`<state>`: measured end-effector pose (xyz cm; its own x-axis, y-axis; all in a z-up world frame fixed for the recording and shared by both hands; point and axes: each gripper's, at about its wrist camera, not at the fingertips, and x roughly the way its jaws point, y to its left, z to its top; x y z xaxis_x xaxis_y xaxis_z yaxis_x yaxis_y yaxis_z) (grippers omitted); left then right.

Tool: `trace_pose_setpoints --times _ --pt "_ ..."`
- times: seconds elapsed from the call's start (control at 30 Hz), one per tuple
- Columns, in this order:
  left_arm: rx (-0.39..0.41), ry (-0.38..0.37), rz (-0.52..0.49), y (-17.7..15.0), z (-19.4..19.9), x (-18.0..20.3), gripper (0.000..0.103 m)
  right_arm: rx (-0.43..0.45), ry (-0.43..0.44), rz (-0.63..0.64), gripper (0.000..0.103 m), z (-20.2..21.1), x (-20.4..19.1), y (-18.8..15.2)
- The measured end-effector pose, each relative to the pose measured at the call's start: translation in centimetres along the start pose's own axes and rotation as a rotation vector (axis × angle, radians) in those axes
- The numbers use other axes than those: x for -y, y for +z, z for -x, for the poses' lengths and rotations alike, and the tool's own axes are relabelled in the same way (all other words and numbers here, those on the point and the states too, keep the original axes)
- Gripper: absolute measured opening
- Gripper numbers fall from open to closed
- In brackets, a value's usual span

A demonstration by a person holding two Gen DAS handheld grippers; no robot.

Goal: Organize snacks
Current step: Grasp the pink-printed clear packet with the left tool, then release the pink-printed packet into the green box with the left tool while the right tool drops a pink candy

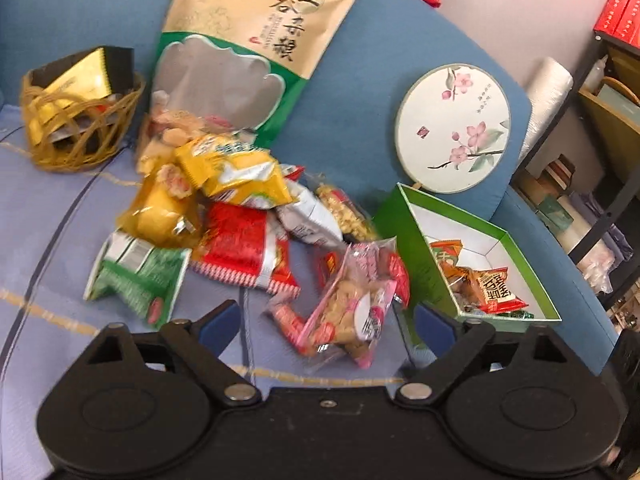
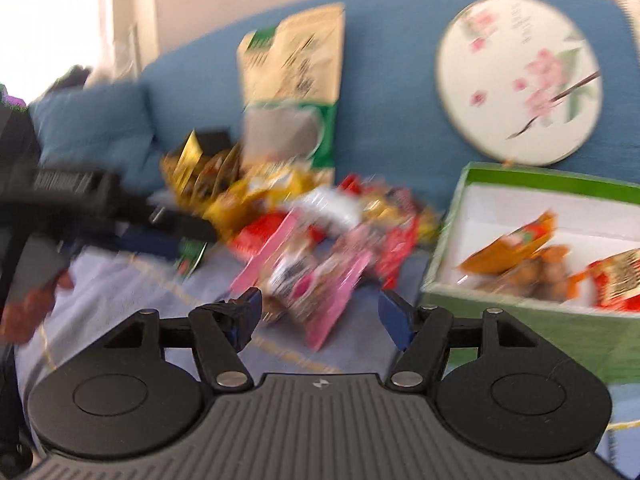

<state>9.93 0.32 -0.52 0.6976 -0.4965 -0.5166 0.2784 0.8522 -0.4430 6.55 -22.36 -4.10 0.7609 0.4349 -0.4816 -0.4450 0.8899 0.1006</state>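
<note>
Here, at the far left of the left wrist view, a wicker basket (image 1: 80,120) with a gold-and-black box is seen on the blue sofa (image 1: 360,92); next comes the snack pile (image 1: 224,208), heaped before a tall kraft pouch (image 1: 256,40) that leans on the backrest; further right lies the pink packet (image 1: 352,300), and last the green box (image 1: 404,240), already holding a few orange and red packets, with a round painted fan (image 1: 452,128) propped behind it.

The left gripper (image 1: 326,320) is spread wide and nothing is pinched; the pink packet lies just ahead, between the line of its fingers and slightly toward the right one, its long axis slanted from lower left to upper right – so a small roll would be judged necessary to close across the narrow side. The right gripper (image 2: 320,316) is likewise spread and empty, and the same packet (image 2: 308,280) lies just ahead of it; which hand is nearer cannot be settled – the box lies to the right of both.

The right wrist view is badly smeared; printing on the packets cannot be read, and the box's right end is cut off there.
</note>
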Motion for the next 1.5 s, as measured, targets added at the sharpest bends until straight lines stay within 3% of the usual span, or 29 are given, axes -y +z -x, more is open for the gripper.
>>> trace_pose_setpoints --times 0.23,0.3,0.33,0.4,0.6,0.63,0.67,0.7,0.73,0.83,1.13,1.5 --pt "-0.035 -0.023 -0.057 1.4 -4.9 1.2 0.103 -0.062 -0.004 -0.028 0.103 -1.5 0.1 -1.0" --pt "-0.065 -0.035 -0.060 1.2 -5.8 1.4 0.079 -0.072 -0.014 -0.051 0.103 -2.2 0.6 -0.9" --pt "-0.076 -0.040 -0.066 1.0 -6.1 1.5 0.074 -0.075 -0.012 -0.058 0.103 -2.7 0.8 -0.8" --pt "-0.094 -0.044 -0.074 0.7 -6.3 1.5 0.049 -0.075 -0.014 -0.070 0.103 -3.9 1.2 -0.3" --pt "-0.128 -0.044 -0.053 0.3 -6.5 0.8 0.047 -0.082 0.009 -0.126 0.102 -4.5 1.8 -0.2" --pt "-0.136 -0.043 -0.047 0.2 -6.6 0.8 0.042 -0.080 0.015 -0.139 0.097 -4.6 1.8 -0.2" --pt "-0.153 -0.049 -0.041 0.2 -6.8 0.7 0.023 -0.088 0.013 -0.151 0.085 -4.6 2.0 -0.3" --pt "-0.160 -0.048 -0.040 0.2 -6.9 0.8 0.026 -0.089 0.023 -0.166 0.067 -4.6 2.2 -0.1" --pt "-0.155 -0.049 -0.043 0.2 -6.8 1.0 0.026 -0.085 0.037 -0.182 0.056 -4.4 2.3 0.0" --pt "-0.146 -0.057 -0.073 0.5 -6.0 2.1 0.025 -0.075 0.019 -0.135 0.050 -3.4 1.4 0.6" --pt "-0.020 -0.146 -0.168 3.1 -2.2 6.9 0.025 0.148 -0.040 -0.118 0.048 2.1 1.6 2.4" --pt "-0.037 -0.299 -0.250 4.8 -7.4 13.6 0.025 0.268 -0.230 -0.238 0.048 6.1 7.2 2.1"
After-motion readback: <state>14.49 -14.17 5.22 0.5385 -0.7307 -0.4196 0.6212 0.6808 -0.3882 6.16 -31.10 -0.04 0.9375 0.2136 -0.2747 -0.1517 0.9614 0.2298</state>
